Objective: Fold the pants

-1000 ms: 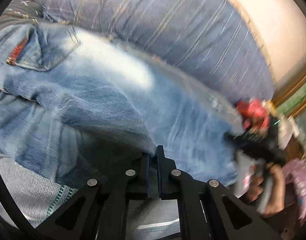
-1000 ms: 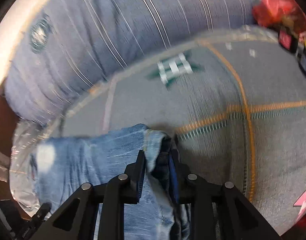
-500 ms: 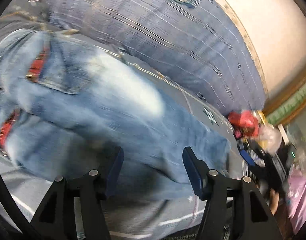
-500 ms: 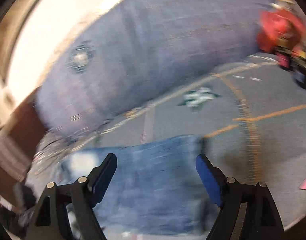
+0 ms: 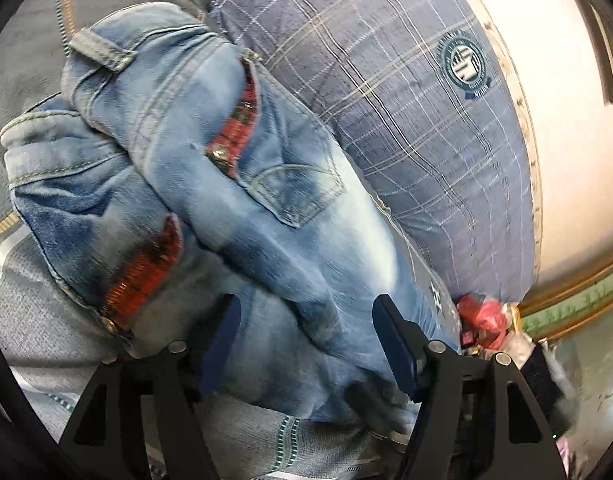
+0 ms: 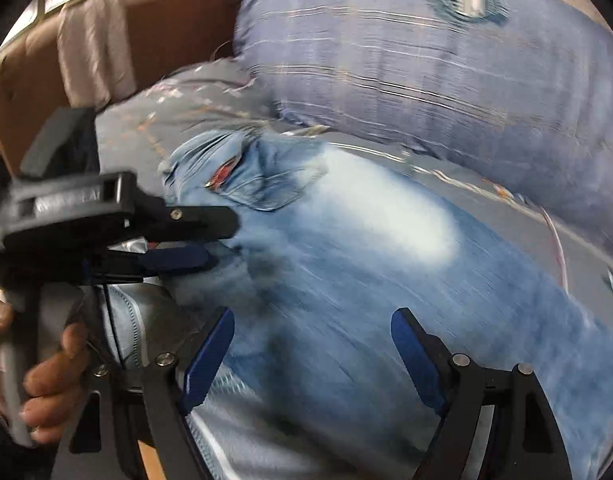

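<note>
Light blue jeans with red plaid pocket trim lie on a grey bed sheet, legs folded together, waist at the upper left in the left wrist view. My left gripper is open and empty just above the thigh part. In the right wrist view the jeans stretch from upper left to lower right. My right gripper is open and empty over the legs. The left gripper also shows in the right wrist view, held in a hand at the waist end.
A large blue plaid pillow with a round crest lies right behind the jeans; it also shows in the right wrist view. A red bag and clutter sit at the bed's far end. A brown headboard stands behind.
Both grippers were shut on the jeans' leg ends a second ago. They have opened and let go, and both have swung towards the waist end of the jeans.
</note>
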Tool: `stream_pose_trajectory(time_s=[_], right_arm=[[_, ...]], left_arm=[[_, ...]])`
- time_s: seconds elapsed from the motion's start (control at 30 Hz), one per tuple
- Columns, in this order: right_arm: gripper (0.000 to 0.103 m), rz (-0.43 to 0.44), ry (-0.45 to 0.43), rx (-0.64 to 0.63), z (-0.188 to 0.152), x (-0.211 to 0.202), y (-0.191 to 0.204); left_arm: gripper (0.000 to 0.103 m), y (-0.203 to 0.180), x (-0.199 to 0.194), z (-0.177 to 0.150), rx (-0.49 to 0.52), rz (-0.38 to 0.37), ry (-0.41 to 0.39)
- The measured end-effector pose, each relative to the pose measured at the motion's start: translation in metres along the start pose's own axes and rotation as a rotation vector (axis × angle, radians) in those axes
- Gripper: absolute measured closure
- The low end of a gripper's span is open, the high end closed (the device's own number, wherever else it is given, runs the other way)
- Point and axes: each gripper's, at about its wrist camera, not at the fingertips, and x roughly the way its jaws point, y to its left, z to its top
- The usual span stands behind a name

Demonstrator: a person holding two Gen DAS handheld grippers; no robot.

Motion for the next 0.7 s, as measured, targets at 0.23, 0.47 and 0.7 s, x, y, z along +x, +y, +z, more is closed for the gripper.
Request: stream_pose_trajectory(time_s=[0.23,0.47,0.7], right_arm=[[0.087,-0.09,-0.04,0.053,-0.008,-0.006,-0.012],[0.089,-0.008,-0.119,0.148,-0.015,-0.035,-0.03],[0.089,0.023,-0.208,0.173,-0.011,-0.051,-0.036]], left_arm=[[0.034,0.018,-0.008,0.028,-0.095,0.004,0.009],[0.034,0.019,0.002,0.043,-0.109,0.016,0.042],[0.034,0.022,-0.002,0.049,-0.166,-0.041,0.06]])
